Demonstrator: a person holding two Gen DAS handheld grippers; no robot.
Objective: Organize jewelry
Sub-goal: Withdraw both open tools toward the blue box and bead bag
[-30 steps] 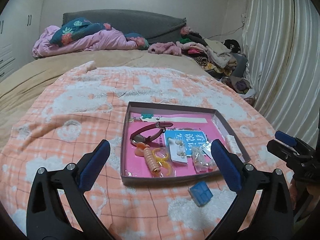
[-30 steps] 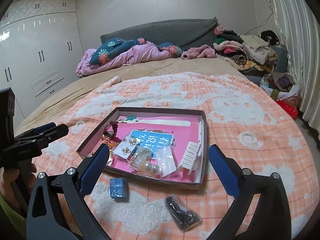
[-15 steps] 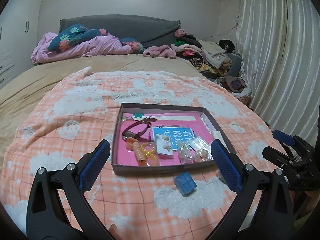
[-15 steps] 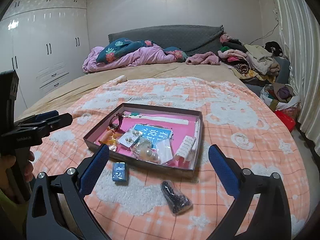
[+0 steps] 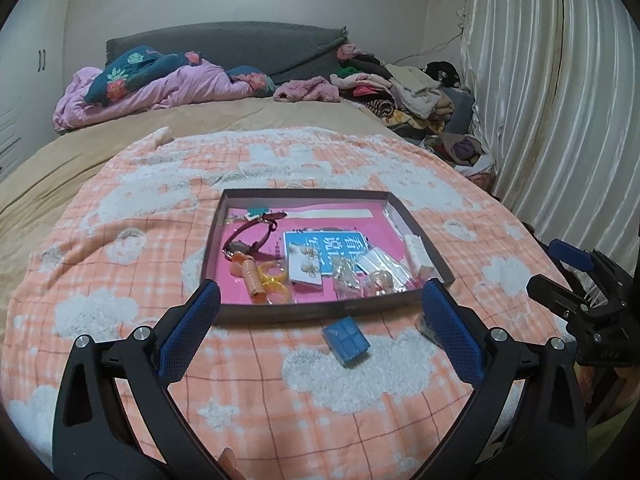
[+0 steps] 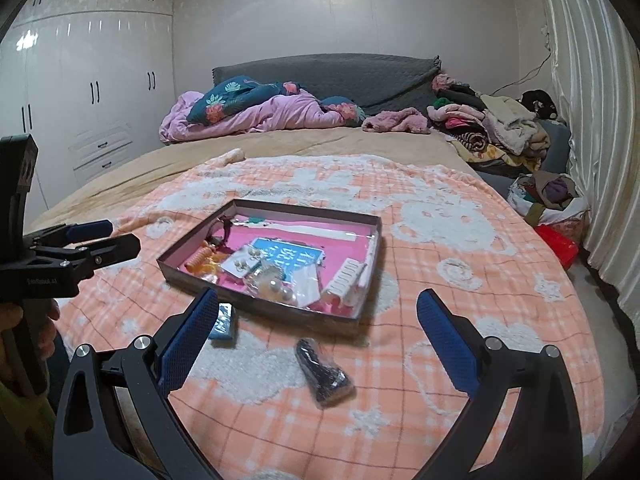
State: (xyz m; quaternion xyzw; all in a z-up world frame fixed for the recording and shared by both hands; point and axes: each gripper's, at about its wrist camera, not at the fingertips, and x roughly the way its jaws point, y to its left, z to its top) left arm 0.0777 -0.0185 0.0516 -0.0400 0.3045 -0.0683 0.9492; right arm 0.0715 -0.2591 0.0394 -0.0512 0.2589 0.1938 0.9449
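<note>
A shallow box (image 5: 420,240) with a pink floor lies on an orange-and-white checked blanket (image 5: 120,240) spread over a bed (image 6: 320,144). Inside the box are a dark red strap (image 5: 256,236), an orange coiled band (image 5: 253,276) beside a yellow ring (image 5: 276,280), a blue printed card (image 5: 320,248), a white card of earrings (image 5: 306,270), small clear bags (image 5: 372,276), pearl beads (image 6: 280,288) and a white comb (image 6: 346,280) leaning against the right wall. Two items lie on the blanket outside the box, just in front of its near wall: a small blue case (image 5: 346,340) and a clear bag of dark beads (image 6: 324,374). The left hand-held gripper (image 5: 320,328) hovers above the blanket in front of the box, its blue-padded fingers (image 5: 188,336) spread wide and holding nothing. The right hand-held gripper (image 6: 316,332) is likewise spread and empty, with the bag of dark beads lying between its fingers in its own view. Crumpled pink bedding (image 6: 260,116) and a pile of clothes (image 6: 500,124) rest at the head of the bed.
</note>
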